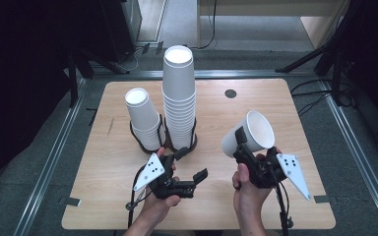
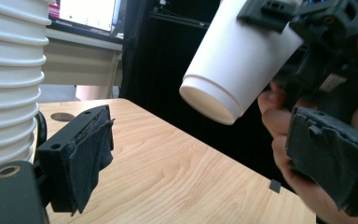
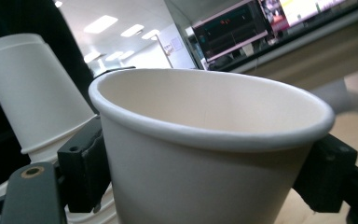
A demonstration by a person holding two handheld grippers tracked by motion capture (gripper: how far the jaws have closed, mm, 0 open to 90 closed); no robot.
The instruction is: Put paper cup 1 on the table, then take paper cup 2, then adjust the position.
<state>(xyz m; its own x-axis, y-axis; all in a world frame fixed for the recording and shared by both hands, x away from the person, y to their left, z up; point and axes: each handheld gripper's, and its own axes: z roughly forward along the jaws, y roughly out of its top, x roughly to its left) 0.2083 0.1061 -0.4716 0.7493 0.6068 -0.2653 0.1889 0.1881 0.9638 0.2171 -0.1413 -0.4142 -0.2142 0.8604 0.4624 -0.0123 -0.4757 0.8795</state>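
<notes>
Although the cups, grippers and table were checked for brands or labels, no readable writing is seen on them; the screens far back in the right gripper view are too blurred to read. Two stacks of white paper cups are counted on the wooden table (image 1: pixel 128 196), both upside down, each in a black wire holder: a short stack (image 1: pixel 142 118) at left and a tall stack (image 1: pixel 179 98) just beside it at right, w/ single cups too tightly nested for an exact count. One loose paper cup (image 1: pixel 250 133) is held off the table at the right side, tilted, mouth turned up and away from the person; it is clamped across its wall by the right gripper (image 1: pixel 243 150), jaws pressed on both sides of the cup, approx. below the rim as seen in the right gripper view. Two grippers are counted, one per hand. The left gripper (image 1: pixel 191 164) is held low over the table near the base of the tall stack, jaws spread apart w/ nothing between them. One dark round mark (image 1: pixel 231 93) is seen near the table's far edge.
</notes>
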